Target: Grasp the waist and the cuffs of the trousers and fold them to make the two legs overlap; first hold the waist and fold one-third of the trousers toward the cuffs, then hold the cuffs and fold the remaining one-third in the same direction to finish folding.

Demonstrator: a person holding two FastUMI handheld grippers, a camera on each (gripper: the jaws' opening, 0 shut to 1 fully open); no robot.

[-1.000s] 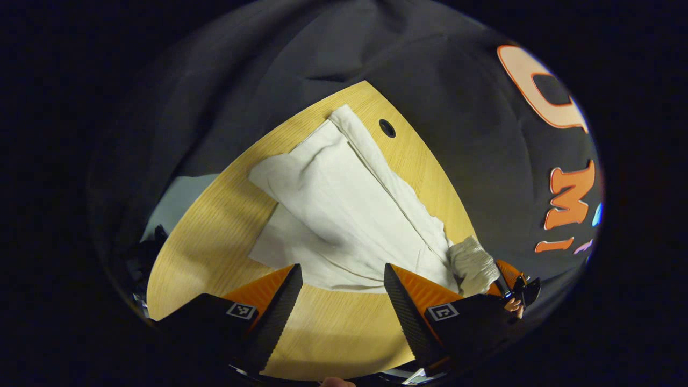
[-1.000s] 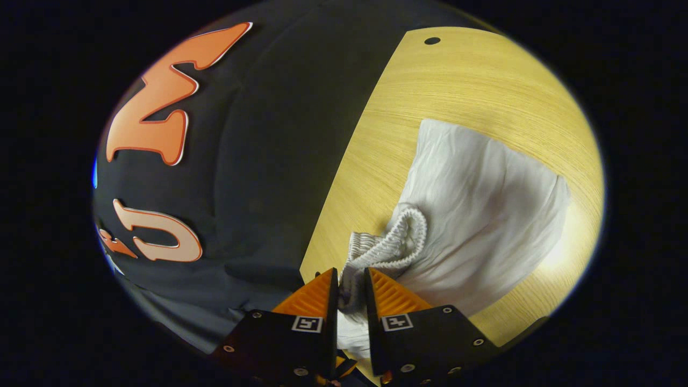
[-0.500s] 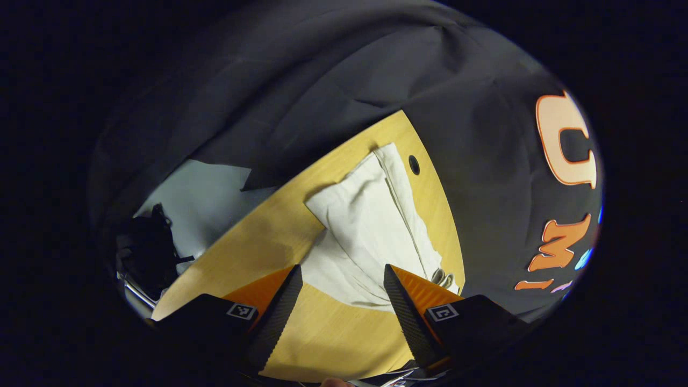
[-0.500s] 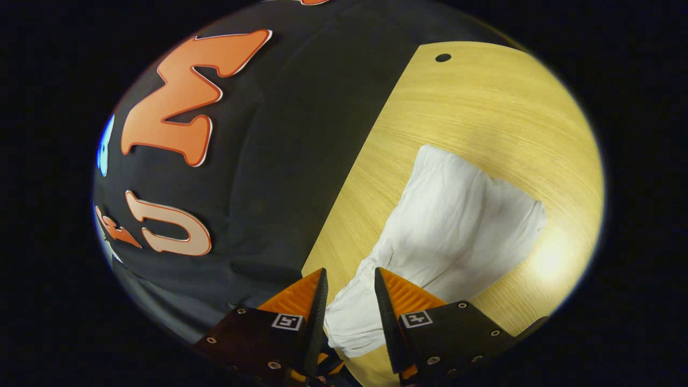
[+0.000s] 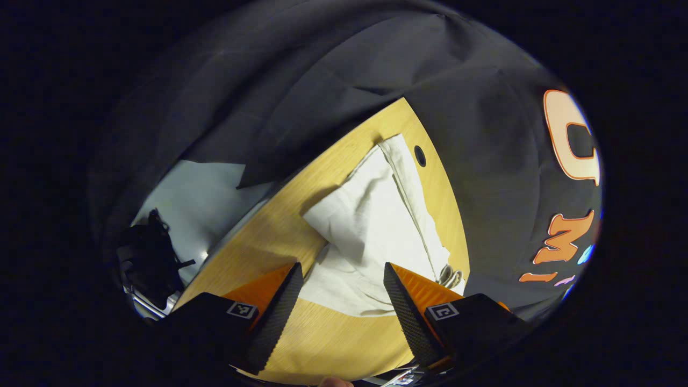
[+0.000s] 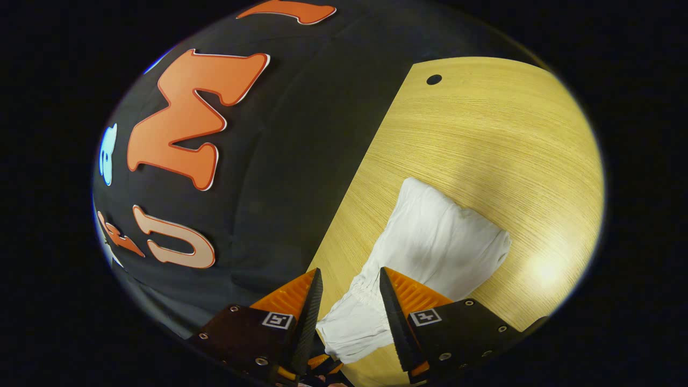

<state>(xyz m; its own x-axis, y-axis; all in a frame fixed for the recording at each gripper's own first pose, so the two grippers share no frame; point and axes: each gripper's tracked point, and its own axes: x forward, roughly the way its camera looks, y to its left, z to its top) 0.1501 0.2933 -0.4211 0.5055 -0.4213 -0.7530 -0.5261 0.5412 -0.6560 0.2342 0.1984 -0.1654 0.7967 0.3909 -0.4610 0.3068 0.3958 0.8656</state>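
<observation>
Release has just happened: the right gripper (image 6: 346, 314), pinching the waistband a second ago, now stands spread above it; left gripper (image 5: 341, 303) spread too. White trousers (image 5: 376, 226) lie along the desk's (image 6: 484, 140) wall-side edge, legs overlapped; the thirds remain.

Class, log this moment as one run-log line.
left gripper: open, above table | right gripper: open, over waist | trousers: lying folded, released

trousers (image 5: 376, 226): plain off-white | table (image 6: 484, 140): light yellow wood grain
</observation>
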